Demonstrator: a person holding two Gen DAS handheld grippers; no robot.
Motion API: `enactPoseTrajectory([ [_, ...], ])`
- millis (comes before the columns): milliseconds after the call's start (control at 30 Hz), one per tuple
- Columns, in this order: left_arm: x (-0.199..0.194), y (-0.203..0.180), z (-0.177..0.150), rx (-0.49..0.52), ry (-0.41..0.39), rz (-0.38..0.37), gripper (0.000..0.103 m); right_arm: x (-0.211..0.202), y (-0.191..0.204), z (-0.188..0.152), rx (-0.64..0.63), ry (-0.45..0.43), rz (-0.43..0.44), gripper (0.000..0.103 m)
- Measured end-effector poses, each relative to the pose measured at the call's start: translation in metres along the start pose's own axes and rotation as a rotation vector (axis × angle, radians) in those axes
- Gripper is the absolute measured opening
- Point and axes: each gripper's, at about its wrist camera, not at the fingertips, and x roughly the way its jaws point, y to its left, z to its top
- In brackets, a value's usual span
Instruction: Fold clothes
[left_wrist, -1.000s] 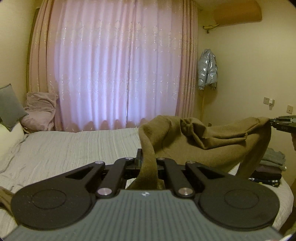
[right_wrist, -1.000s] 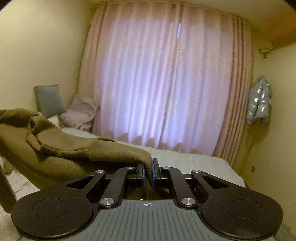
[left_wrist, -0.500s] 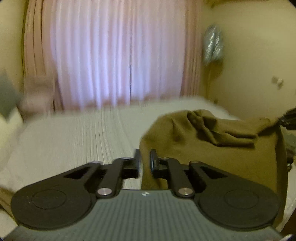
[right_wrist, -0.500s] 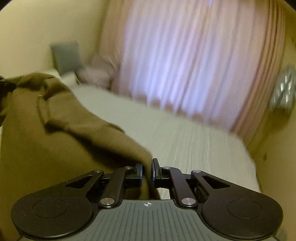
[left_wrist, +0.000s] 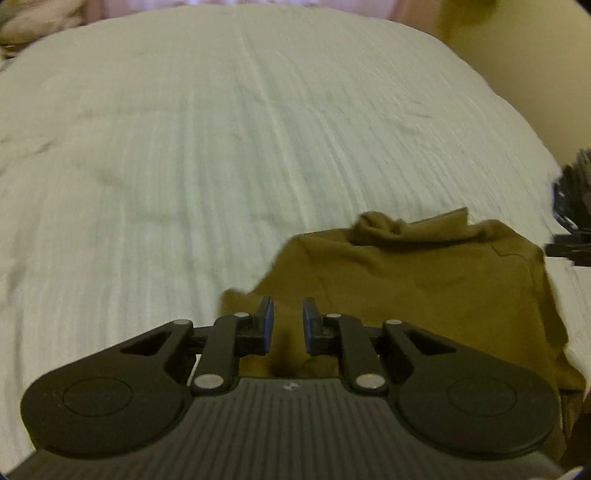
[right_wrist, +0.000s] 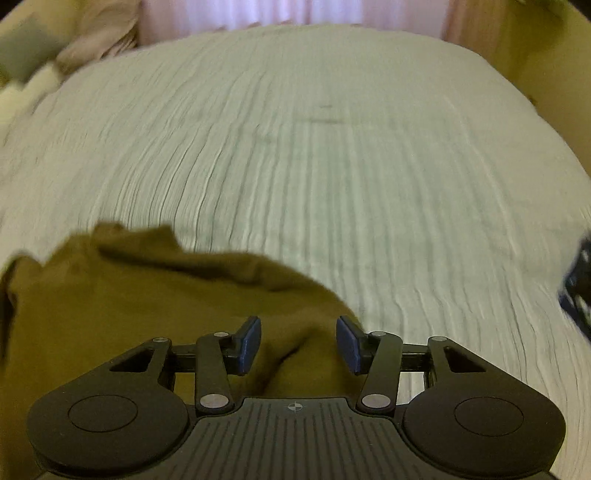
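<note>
Closest to the cameras, both claws sit low over the near edge of the bed with their blue pads apart. The left gripper (left_wrist: 287, 325) has only a narrow gap and the right gripper (right_wrist: 298, 341) is spread a good bit wider, and neither has hold of anything; the cloth just lies under and between the pads. That cloth is the olive-brown garment (left_wrist: 406, 280), which is down on the bed near the front edge and not hanging in the air. From the left camera it runs out to the right, and from the right camera it runs out to the left (right_wrist: 122, 295), so the two claws are parked at opposite ends of it, which makes sense if you want it spread wide for folding. It isn't tidy though: the far edge is bunched into a rumpled ridge and one side droops off the mattress. My guess is it wants smoothing before any fold lands clean. Past it is a big stretch of ribbed pale bedspread (left_wrist: 221, 147). A dark pile of something sits off at the right edge, too blurry to name, and pillows (right_wrist: 66, 51) and pink curtains are at the back.
</note>
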Motion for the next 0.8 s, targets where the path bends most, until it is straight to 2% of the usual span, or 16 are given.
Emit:
enactPoseTrajectory([
  [100, 0.031, 0.001, 0.029, 0.037, 0.000, -0.054, 0.022, 0.023, 0.009, -0.002, -0.048, 0.005, 0.030, 0.050],
  [200, 0.071, 0.005, 0.055, 0.090, 0.029, -0.101, 0.029, 0.056, 0.000, 0.012, -0.103, 0.006, 0.086, 0.050],
  [267, 0.100, 0.011, 0.063, 0.112, 0.079, -0.126, 0.035, 0.078, -0.006, 0.019, -0.135, 0.043, 0.150, 0.050],
  [367, 0.141, 0.020, 0.068, 0.099, 0.148, -0.154, 0.035, 0.111, -0.012, 0.030, -0.185, 0.121, 0.236, 0.050],
  [400, 0.152, 0.022, 0.066, 0.080, 0.172, -0.173, 0.033, 0.123, -0.013, 0.031, -0.200, 0.153, 0.270, 0.050],
  [433, 0.159, 0.023, 0.063, 0.062, 0.186, -0.183, 0.026, 0.131, -0.015, 0.033, -0.201, 0.171, 0.302, 0.050],
  [467, 0.163, 0.024, 0.061, 0.053, 0.190, -0.196, 0.004, 0.137, -0.016, 0.032, -0.191, 0.176, 0.338, 0.036],
  [500, 0.160, 0.023, 0.062, 0.049, 0.174, -0.213, 0.003, 0.140, -0.018, 0.033, -0.179, 0.178, 0.376, 0.012],
  [533, 0.151, 0.024, 0.064, 0.035, 0.129, -0.224, 0.003, 0.137, -0.020, 0.036, -0.164, 0.163, 0.409, 0.003],
  [633, 0.105, 0.029, 0.080, -0.015, -0.099, -0.244, 0.003, 0.107, -0.038, 0.054, -0.094, -0.005, 0.428, 0.003],
  [700, 0.091, 0.031, 0.090, -0.013, -0.186, -0.228, 0.003, 0.096, -0.053, 0.067, -0.015, -0.080, 0.444, 0.003],
  [733, 0.090, 0.031, 0.095, -0.010, -0.208, -0.210, 0.004, 0.097, -0.060, 0.073, 0.023, -0.100, 0.441, 0.003],
  [800, 0.116, 0.034, 0.100, -0.018, -0.147, -0.131, 0.009, 0.116, -0.069, 0.080, 0.113, -0.082, 0.402, 0.005],
])
